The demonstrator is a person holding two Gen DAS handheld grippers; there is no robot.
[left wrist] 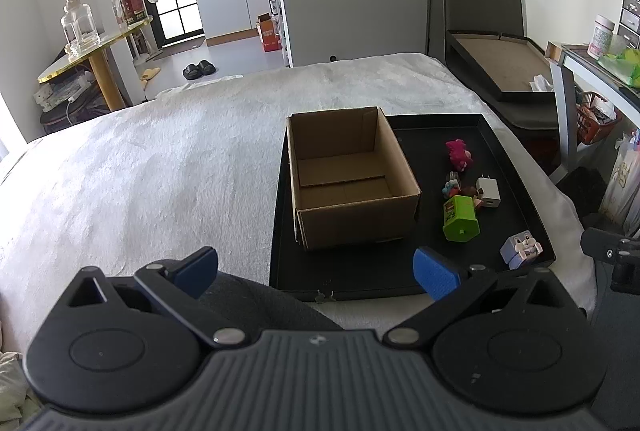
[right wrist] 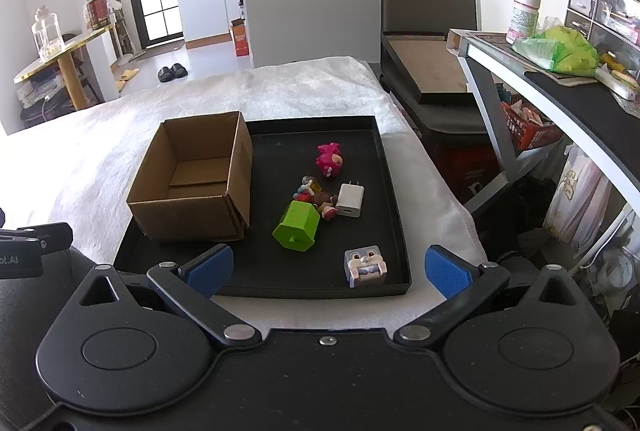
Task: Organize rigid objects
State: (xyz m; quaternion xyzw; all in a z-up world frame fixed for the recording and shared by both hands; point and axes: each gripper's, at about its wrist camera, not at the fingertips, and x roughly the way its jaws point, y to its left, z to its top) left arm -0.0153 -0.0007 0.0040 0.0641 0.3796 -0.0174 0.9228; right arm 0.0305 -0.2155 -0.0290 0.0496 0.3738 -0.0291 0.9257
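Note:
A black tray (right wrist: 394, 207) (left wrist: 512, 167) lies on a white blanket. An empty cardboard box (right wrist: 192, 183) (left wrist: 348, 175) fills its left half. To the box's right lie a pink figure (right wrist: 329, 159) (left wrist: 459, 155), a white charger plug (right wrist: 351, 200) (left wrist: 489, 192), a green block toy (right wrist: 297, 226) (left wrist: 461, 218), small mixed figurines (right wrist: 316, 197) (left wrist: 452, 187) and a rabbit-faced cube (right wrist: 365, 266) (left wrist: 521, 249). My right gripper (right wrist: 329, 271) hangs open just in front of the tray's near edge, above the cube. My left gripper (left wrist: 316, 273) is open too, near the tray's front left corner.
The white blanket (left wrist: 140, 167) spreads wide to the left of the tray. A dark folded chair (right wrist: 428, 71) and a cluttered desk (right wrist: 560, 83) with a red basket (right wrist: 528, 127) stand on the right. A round gold-edged side table (left wrist: 92, 51) sits far left.

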